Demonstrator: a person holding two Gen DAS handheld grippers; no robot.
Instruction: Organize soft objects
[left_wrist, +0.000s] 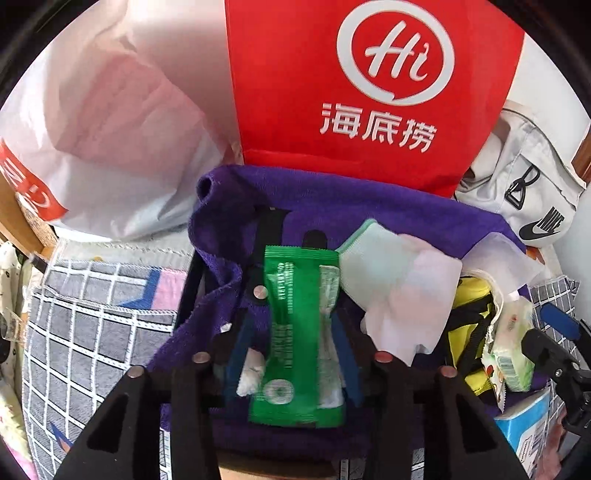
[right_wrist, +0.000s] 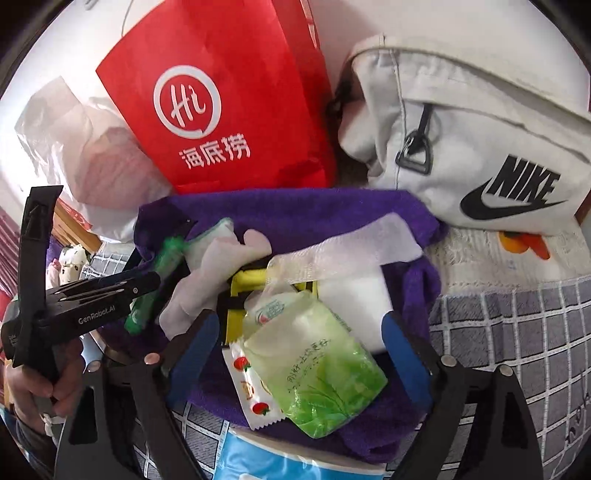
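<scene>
A purple towel (left_wrist: 332, 206) lies crumpled on the bed, also in the right wrist view (right_wrist: 295, 214). My left gripper (left_wrist: 291, 332) is shut on a green packet (left_wrist: 295, 332), seen blurred in the right wrist view (right_wrist: 155, 288). White tissues (left_wrist: 399, 288) lie on the towel to its right. My right gripper (right_wrist: 299, 339) is open around a light green wipes pack (right_wrist: 325, 369) and a strawberry-print sachet (right_wrist: 251, 391), without clear contact. A yellow and black pouch (right_wrist: 251, 277) lies behind them.
A red paper bag (left_wrist: 369, 85) stands behind the towel. A white plastic bag (left_wrist: 103, 129) is to its left and a white Nike bag (right_wrist: 480, 147) to its right. A grey checked bedcover (left_wrist: 92, 332) lies underneath. A blue tissue pack (right_wrist: 280, 461) is in front.
</scene>
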